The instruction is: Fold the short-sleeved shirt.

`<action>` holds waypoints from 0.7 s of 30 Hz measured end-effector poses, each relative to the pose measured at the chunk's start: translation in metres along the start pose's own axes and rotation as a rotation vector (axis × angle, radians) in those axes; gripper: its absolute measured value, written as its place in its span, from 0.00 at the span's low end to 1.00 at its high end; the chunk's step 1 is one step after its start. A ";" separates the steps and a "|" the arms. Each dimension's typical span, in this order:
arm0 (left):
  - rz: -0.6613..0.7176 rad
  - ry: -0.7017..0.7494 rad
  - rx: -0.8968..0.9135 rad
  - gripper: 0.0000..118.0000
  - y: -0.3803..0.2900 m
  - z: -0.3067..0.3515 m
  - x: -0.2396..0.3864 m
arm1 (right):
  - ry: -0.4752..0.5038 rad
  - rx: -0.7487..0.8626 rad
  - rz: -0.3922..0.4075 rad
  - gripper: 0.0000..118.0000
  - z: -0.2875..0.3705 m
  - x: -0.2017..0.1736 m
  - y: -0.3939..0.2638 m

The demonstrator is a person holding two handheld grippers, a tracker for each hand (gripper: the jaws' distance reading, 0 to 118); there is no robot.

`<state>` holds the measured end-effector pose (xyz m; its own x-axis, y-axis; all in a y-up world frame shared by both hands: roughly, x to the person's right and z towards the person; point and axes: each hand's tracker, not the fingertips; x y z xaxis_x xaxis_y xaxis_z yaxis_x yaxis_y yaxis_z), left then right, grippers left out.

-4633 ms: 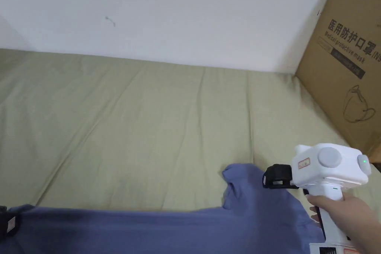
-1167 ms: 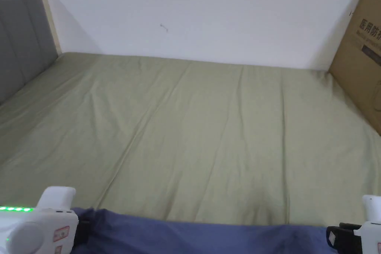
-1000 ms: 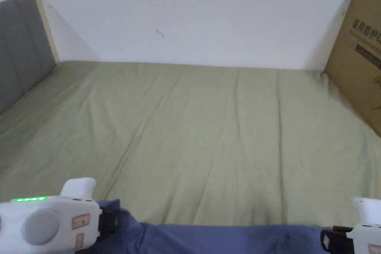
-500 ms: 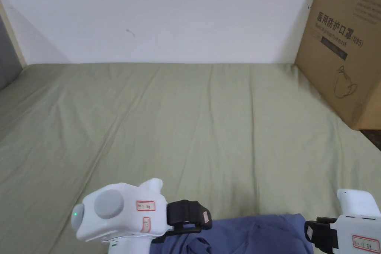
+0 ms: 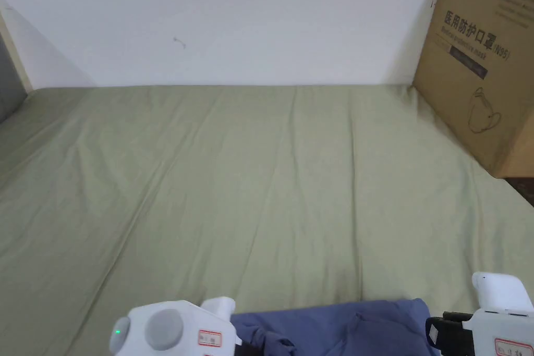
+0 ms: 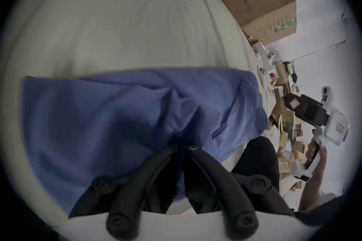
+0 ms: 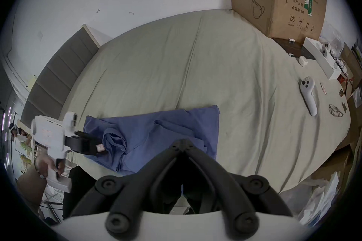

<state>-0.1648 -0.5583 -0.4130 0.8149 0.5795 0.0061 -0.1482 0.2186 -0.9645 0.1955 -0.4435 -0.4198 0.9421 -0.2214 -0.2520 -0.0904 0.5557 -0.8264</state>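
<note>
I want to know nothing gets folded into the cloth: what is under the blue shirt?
The blue shirt lies on the green bedsheet, which shows bare all around it. The fabric is doubled, with a bunched part near the left hand-held gripper. Whatever lies beneath the layers is covered.

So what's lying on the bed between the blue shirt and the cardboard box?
Nothing: between the shirt and the box the head view shows bare green sheet.

- A bed (image 5: 271,174) under a creased olive-green sheet stretches ahead of the tongs.
- A plain white wall (image 5: 250,13) runs behind it.
- A grey padded headboard (image 7: 56,77) stands far left.
- A large cardboard box (image 5: 485,65) leans far right.
</note>
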 end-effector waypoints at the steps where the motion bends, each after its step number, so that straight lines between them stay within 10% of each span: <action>1: 0.004 -0.009 -0.021 0.05 0.000 -0.013 0.003 | -0.006 -0.003 -0.001 0.00 0.000 0.001 -0.001; 14: 0.023 -0.089 0.100 0.03 -0.014 0.052 -0.015 | -0.012 -0.006 -0.014 0.00 0.000 0.004 0.000; 21: 0.262 -0.322 0.244 0.04 -0.036 0.139 -0.125 | 0.013 -0.005 -0.010 0.00 -0.002 -0.003 0.004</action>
<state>-0.3386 -0.5295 -0.3426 0.5229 0.8452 -0.1101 -0.4842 0.1882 -0.8544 0.1912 -0.4422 -0.4236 0.9387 -0.2371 -0.2504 -0.0828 0.5499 -0.8311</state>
